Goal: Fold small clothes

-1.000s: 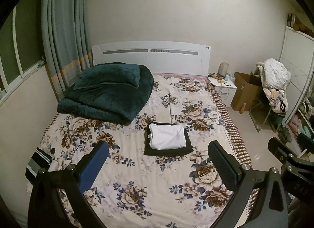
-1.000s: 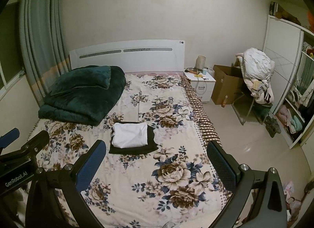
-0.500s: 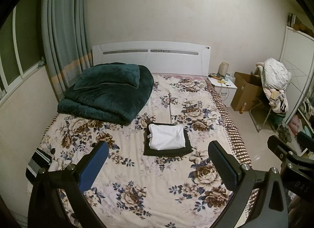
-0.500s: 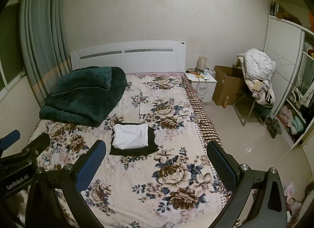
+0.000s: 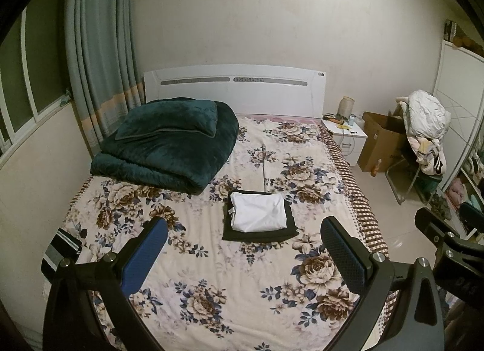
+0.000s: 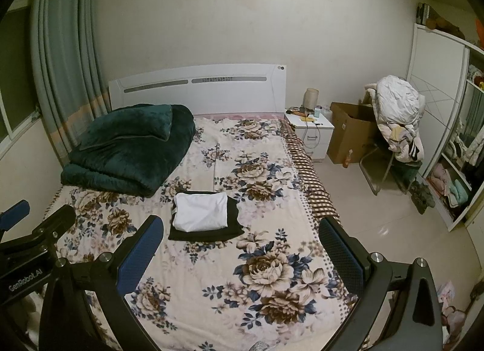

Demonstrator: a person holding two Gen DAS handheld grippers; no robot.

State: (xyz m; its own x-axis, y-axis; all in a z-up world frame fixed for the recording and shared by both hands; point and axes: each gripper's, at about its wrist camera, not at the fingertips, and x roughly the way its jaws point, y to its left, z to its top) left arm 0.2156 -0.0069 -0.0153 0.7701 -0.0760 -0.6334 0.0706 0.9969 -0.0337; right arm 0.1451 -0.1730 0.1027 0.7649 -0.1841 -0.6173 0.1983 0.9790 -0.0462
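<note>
Left wrist, dark garment [image 5: 260,234] mostly hidden, white garment [image 5: 258,211]

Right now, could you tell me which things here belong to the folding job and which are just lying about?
Job:
white garment, folded
black garment, folded beneath it
left gripper, open
right gripper, open

Lying about:
green blanket
cardboard box
nightstand
clothes pile
</note>
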